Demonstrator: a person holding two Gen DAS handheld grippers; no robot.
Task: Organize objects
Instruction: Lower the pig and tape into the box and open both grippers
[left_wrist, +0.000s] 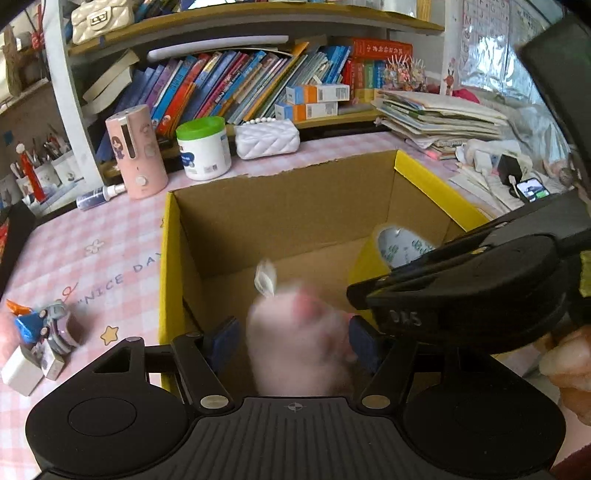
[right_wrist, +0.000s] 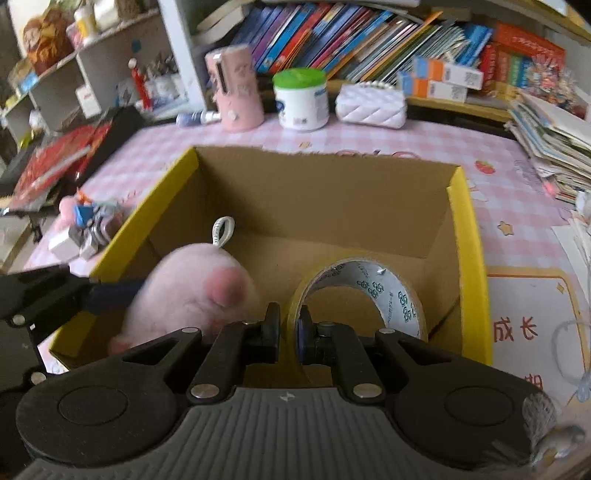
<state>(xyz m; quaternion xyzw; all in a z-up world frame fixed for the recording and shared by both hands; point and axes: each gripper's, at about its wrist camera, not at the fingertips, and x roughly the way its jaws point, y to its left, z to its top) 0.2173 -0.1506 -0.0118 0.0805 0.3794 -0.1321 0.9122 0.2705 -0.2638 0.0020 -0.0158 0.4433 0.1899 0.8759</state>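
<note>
An open brown cardboard box with yellow-edged flaps (left_wrist: 280, 206) fills the middle of both views, standing on a surface covered with a pink checked cloth (left_wrist: 92, 254). In the left wrist view the left gripper (left_wrist: 293, 341) has its blue-padded fingers (left_wrist: 223, 341) set wide on either side of a blurred, soft pink plush toy (left_wrist: 299, 347) with a white loop tag, low in the centre of the frame over the box's near end; whether the pads press it cannot be told. In the right wrist view the right gripper (right_wrist: 288, 330) has its fingers narrow, clamped on the rim of a yellowish roll of clear packing tape (right_wrist: 369, 291), which stands on edge inside the box at lower centre-right. The plush toy (right_wrist: 192, 291) sits just left of the roll. Beyond the box, toward the top of the frame, stand a pink cylindrical container (right_wrist: 236, 88), a white tub with a green lid (right_wrist: 301, 99) and a white quilted pouch (right_wrist: 371, 105).
</note>
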